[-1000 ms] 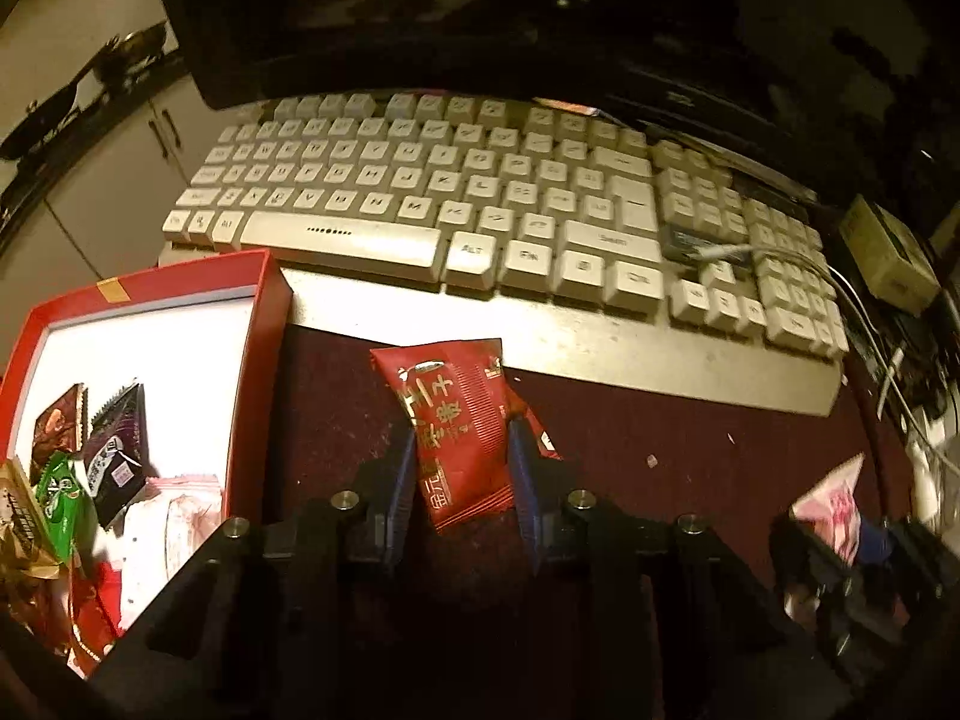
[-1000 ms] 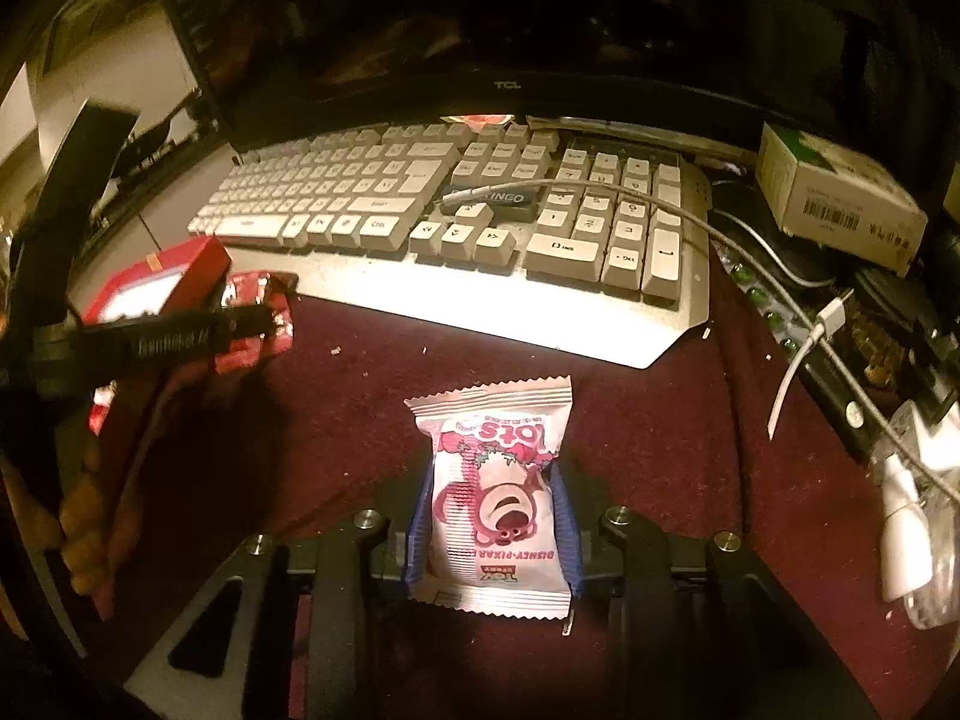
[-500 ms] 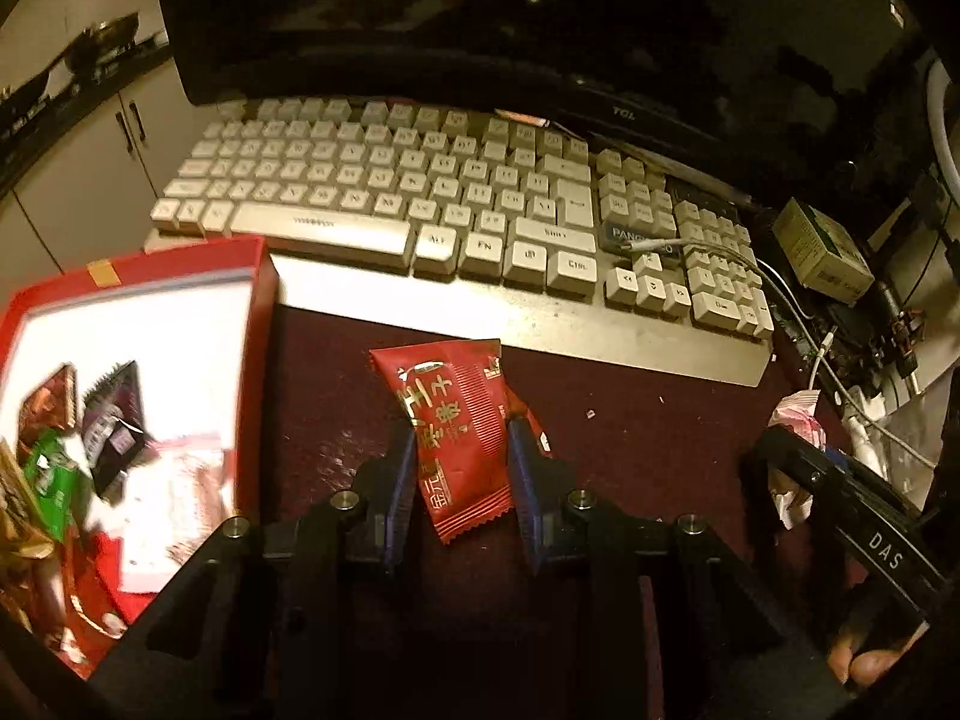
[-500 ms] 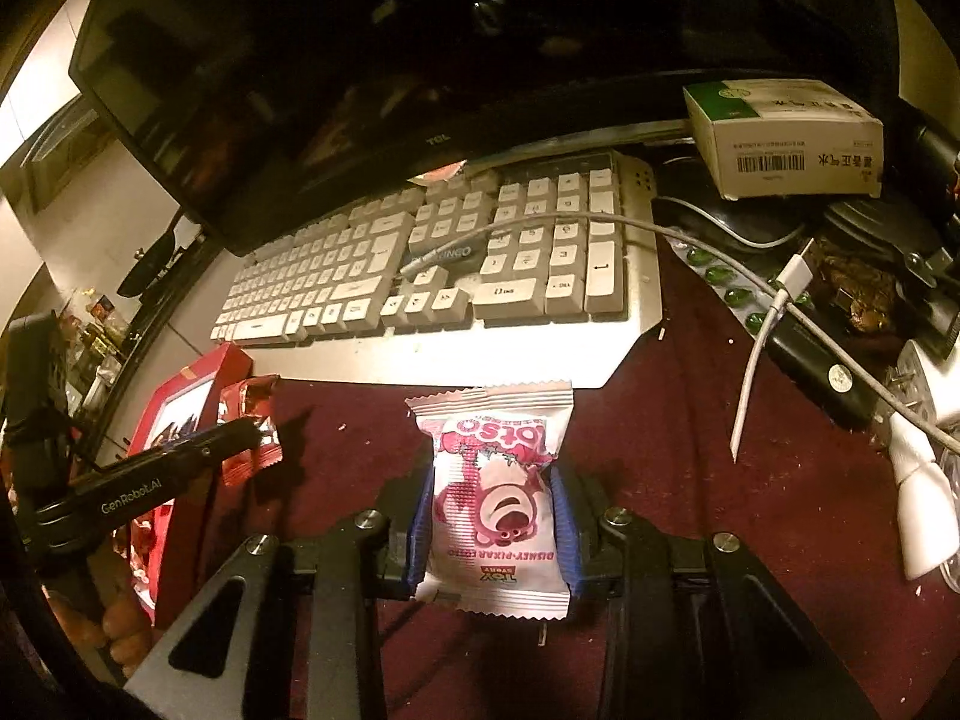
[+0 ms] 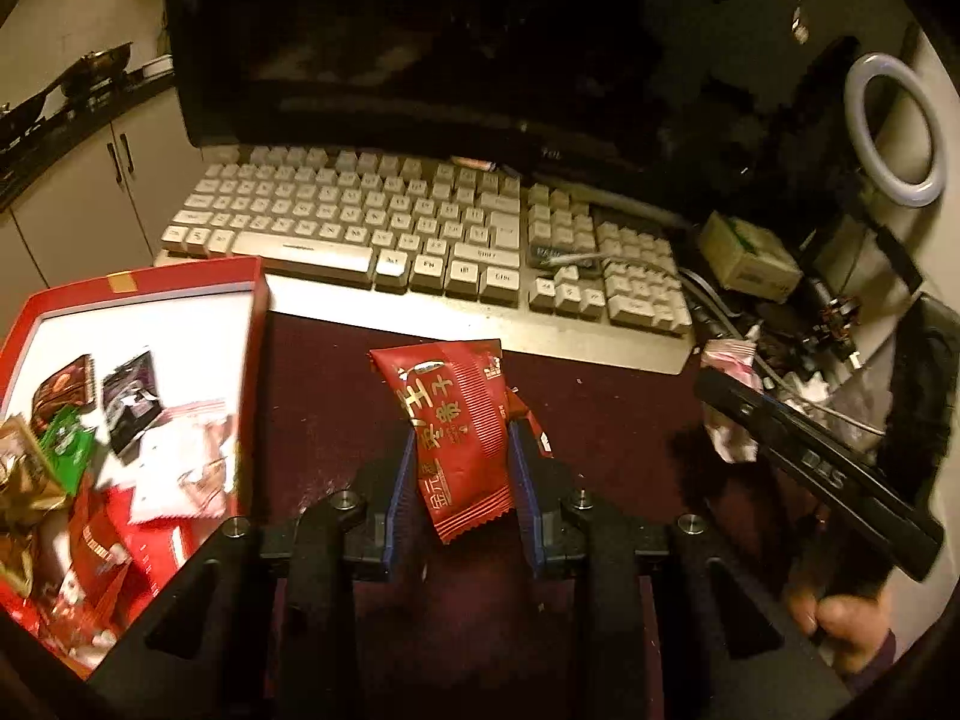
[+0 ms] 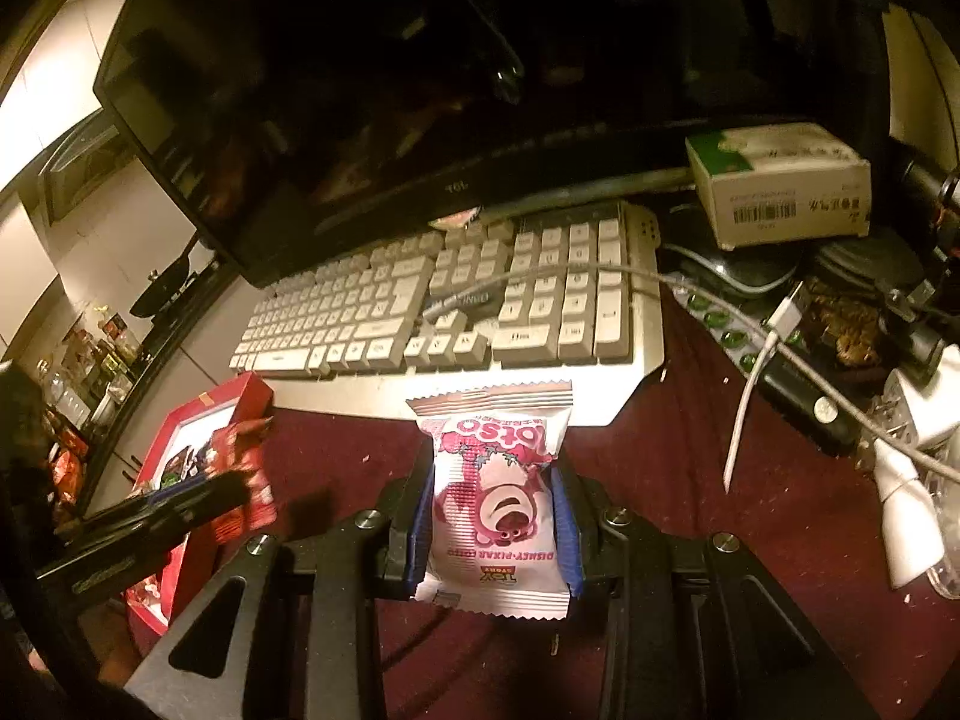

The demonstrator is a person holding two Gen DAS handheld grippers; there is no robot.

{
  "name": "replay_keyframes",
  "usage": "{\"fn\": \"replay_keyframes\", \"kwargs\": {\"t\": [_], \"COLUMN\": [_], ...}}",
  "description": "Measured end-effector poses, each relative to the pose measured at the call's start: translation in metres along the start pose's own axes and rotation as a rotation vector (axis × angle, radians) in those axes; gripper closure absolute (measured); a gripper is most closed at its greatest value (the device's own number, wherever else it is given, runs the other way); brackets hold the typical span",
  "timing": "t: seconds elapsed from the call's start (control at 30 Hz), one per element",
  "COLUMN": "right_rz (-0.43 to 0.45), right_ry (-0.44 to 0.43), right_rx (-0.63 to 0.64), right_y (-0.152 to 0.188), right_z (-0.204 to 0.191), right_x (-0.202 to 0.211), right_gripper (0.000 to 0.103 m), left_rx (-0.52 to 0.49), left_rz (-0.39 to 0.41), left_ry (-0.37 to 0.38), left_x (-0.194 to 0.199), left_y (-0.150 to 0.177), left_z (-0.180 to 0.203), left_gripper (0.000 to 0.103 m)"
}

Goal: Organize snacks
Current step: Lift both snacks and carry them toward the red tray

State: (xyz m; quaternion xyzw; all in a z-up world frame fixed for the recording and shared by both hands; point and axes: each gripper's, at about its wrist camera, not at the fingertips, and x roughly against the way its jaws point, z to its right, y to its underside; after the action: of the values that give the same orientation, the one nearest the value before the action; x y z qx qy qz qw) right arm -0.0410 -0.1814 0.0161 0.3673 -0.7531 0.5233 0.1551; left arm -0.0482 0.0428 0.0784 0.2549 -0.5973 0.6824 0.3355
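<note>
My left gripper (image 5: 462,450) is shut on a red snack packet (image 5: 459,426) with gold lettering, held above the dark red desk mat (image 5: 606,420). To its left sits a red box (image 5: 255,300) with a white inside, holding several snack packets (image 5: 126,396). My right gripper (image 6: 495,480) is shut on a pink-and-white bear snack packet (image 6: 501,498), also lifted off the mat. In the right wrist view the left gripper (image 6: 234,498) with its red packet hangs by the red box (image 6: 252,393) at the lower left. In the left wrist view the right gripper (image 5: 729,402) shows at the right.
A white keyboard (image 5: 420,234) lies behind the mat under a dark monitor (image 5: 420,48). At the right are a small carton (image 6: 780,186), white cables (image 6: 756,372), a white plug (image 6: 906,516) and clutter. A hand (image 5: 840,630) grips the right tool.
Both grippers have risen and tilted, so more of the monitor shows. The left gripper with its red packet has shifted, the red box now lies closer beside it. Both grips are unchanged.
</note>
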Motion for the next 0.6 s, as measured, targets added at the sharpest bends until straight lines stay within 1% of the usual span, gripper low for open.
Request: {"fn": "replay_keyframes", "kwargs": {"t": [0.07,0.17,0.27,0.33,0.4,0.47,0.53,0.6], "right_rz": [0.028,0.055,0.098,0.129,0.149,0.162,0.157,0.146], "right_ry": [0.009,0.018,0.029,0.020,0.007,0.015,-0.009,-0.072], "right_rx": [0.018,0.042,0.067,0.082,0.091,0.107,0.114,0.118], "right_y": [0.000,0.000,0.002,0.001,0.000,0.000,0.000,0.000], "right_z": [-0.003,-0.007,-0.012,-0.015,-0.019,-0.029,-0.043,-0.066], "right_x": [0.003,0.005,0.009,0.013,0.017,0.020,0.021,0.018], "right_gripper": [0.069,0.069,0.069,0.069,0.069,0.069,0.069,0.069], "left_rx": [0.012,0.031,0.047,0.060,0.082,0.106,0.121,0.149], "left_rz": [0.020,0.064,0.112,0.139,0.170,0.204,0.225,0.244], "left_ry": [0.023,0.026,0.011,0.004,-0.008,-0.029,-0.052,-0.085], "left_x": [0.014,0.034,0.055,0.069,0.083,0.097,0.105,0.112], "left_y": [0.003,0.005,0.007,0.008,0.009,0.010,0.012,0.015], "left_z": [-0.007,-0.019,-0.037,-0.051,-0.068,-0.086,-0.100,-0.119], "left_gripper": [0.076,0.076,0.076,0.076,0.076,0.076,0.076,0.076]}}
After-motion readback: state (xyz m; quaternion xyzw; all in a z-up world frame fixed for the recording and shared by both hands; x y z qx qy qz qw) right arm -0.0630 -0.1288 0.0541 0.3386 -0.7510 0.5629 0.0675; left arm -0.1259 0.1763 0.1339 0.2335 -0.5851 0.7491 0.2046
